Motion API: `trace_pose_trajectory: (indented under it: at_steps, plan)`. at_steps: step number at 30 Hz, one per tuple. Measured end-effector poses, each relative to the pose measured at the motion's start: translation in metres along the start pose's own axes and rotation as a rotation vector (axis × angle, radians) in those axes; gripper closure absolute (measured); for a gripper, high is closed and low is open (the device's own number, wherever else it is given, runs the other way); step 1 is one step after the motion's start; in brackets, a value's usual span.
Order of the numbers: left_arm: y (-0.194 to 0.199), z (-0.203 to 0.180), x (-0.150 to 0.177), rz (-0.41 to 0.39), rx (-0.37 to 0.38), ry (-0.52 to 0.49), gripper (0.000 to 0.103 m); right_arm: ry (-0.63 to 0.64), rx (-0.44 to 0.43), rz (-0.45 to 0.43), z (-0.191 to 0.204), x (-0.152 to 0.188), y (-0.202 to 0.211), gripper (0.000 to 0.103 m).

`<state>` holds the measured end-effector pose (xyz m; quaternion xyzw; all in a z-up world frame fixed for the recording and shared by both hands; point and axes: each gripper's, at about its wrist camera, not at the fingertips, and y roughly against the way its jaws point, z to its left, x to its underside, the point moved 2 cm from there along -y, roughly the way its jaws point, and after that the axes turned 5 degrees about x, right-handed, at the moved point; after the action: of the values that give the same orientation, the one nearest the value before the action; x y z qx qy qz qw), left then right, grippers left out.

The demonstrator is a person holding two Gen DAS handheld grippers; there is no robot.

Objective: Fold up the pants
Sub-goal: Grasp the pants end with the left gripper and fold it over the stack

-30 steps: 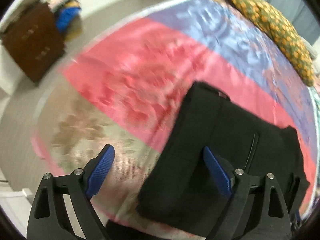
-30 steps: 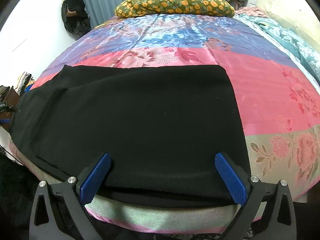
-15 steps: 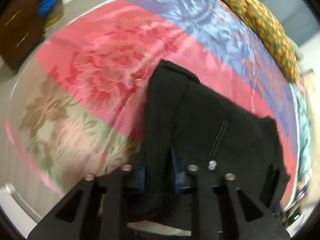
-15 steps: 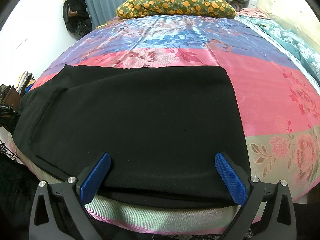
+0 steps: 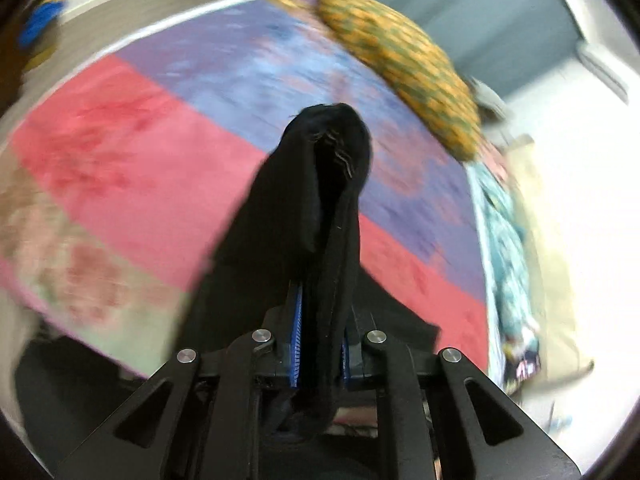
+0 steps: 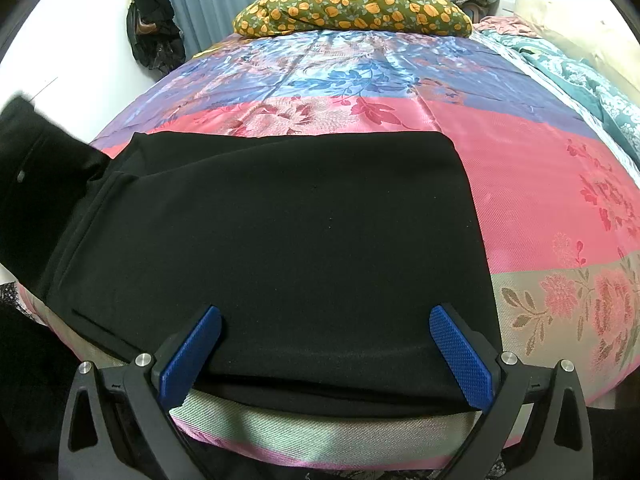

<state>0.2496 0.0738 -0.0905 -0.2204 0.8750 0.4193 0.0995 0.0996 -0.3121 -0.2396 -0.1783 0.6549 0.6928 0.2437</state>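
Note:
The black pants (image 6: 280, 232) lie flat across the near part of the bed (image 6: 540, 184), folded lengthwise. My left gripper (image 5: 320, 344) is shut on one end of the pants (image 5: 320, 200) and holds it lifted above the bed, the cloth standing up between the blue pads. That raised end shows at the left edge of the right wrist view (image 6: 36, 184). My right gripper (image 6: 324, 344) is open and empty, its blue pads (image 6: 460, 360) spread over the near edge of the pants by the bed's front edge.
A floral orange-and-green pillow (image 6: 352, 10) lies at the head of the bed. A teal blanket (image 6: 580, 80) runs along the right side. Dark clothes (image 6: 152, 28) hang on the wall at left. The floor (image 5: 120, 20) lies beyond the bed's left side.
My left gripper closed on the end of the pants and lifted it up off the bed, swinging toward the right. The right gripper stayed still and open.

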Motion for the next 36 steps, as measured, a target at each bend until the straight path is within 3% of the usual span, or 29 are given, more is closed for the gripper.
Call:
trace_pose_trajectory:
  at_steps: [5, 7, 9, 11, 12, 14, 15, 17, 19, 21, 22, 24, 26, 27, 31, 33, 36]
  plan:
    - [-0.088, -0.059, 0.043, 0.115, 0.007, -0.107, 0.091, 0.002, -0.001, -0.001, 0.001, 0.000, 0.000, 0.000]
    - [-0.132, -0.068, 0.061, 0.168, -0.055, -0.152, 0.090, 0.003, -0.002, -0.002, 0.001, -0.001, 0.000, 0.000]
    - [-0.175, -0.072, 0.082, 0.237, -0.167, -0.243, 0.087, 0.005, -0.002, -0.003, 0.001, 0.000, 0.000, 0.000]
    - [-0.190, -0.080, 0.100, 0.244, -0.251, -0.356, 0.081, 0.010, -0.001, -0.003, 0.002, 0.000, 0.000, 0.000]
    - [-0.188, -0.090, 0.107, 0.233, -0.261, -0.417, 0.076, 0.013, 0.000, -0.004, 0.002, 0.001, 0.000, 0.000]
    - [-0.175, -0.107, 0.115, 0.260, -0.162, -0.453, 0.049, 0.014, -0.007, -0.005, 0.001, 0.001, 0.000, 0.000]
    - [-0.161, -0.113, 0.116, 0.268, -0.085, -0.449, 0.047, 0.013, -0.008, -0.005, 0.001, 0.001, 0.000, 0.000]
    - [-0.129, -0.117, 0.110, 0.213, -0.025, -0.456, 0.043, 0.014, -0.008, -0.008, 0.001, 0.001, 0.000, 0.000]
    - [-0.094, -0.111, 0.094, 0.095, -0.051, -0.457, 0.037, 0.012, -0.006, -0.010, 0.001, 0.002, 0.000, 0.000]
    - [-0.065, -0.085, 0.075, -0.049, -0.162, -0.411, 0.038, 0.013, -0.007, -0.010, 0.001, 0.002, 0.000, 0.000]
    - [-0.055, -0.065, 0.066, -0.118, -0.244, -0.368, 0.039, 0.013, -0.007, -0.010, 0.001, 0.003, 0.001, 0.000]
    - [-0.052, -0.029, 0.060, -0.164, -0.376, -0.298, 0.061, 0.015, -0.011, -0.018, 0.001, 0.003, 0.001, 0.000]
    - [-0.066, 0.003, 0.067, -0.113, -0.440, -0.276, 0.093, 0.021, -0.021, -0.035, 0.001, 0.005, 0.002, 0.000]
    - [-0.082, 0.015, 0.077, -0.058, -0.462, -0.289, 0.096, 0.023, -0.029, -0.042, 0.000, 0.006, 0.002, 0.000]
    - [-0.124, 0.006, 0.109, -0.025, -0.544, -0.474, 0.097, -0.011, -0.083, -0.045, -0.008, 0.000, 0.015, 0.000]
    - [-0.128, 0.001, 0.116, -0.034, -0.555, -0.490, 0.100, -0.106, -0.188, -0.093, -0.018, -0.008, 0.037, 0.000]
    - [-0.117, 0.008, 0.115, -0.046, -0.501, -0.440, 0.100, -0.219, -0.414, -0.153, -0.027, -0.025, 0.061, 0.000]
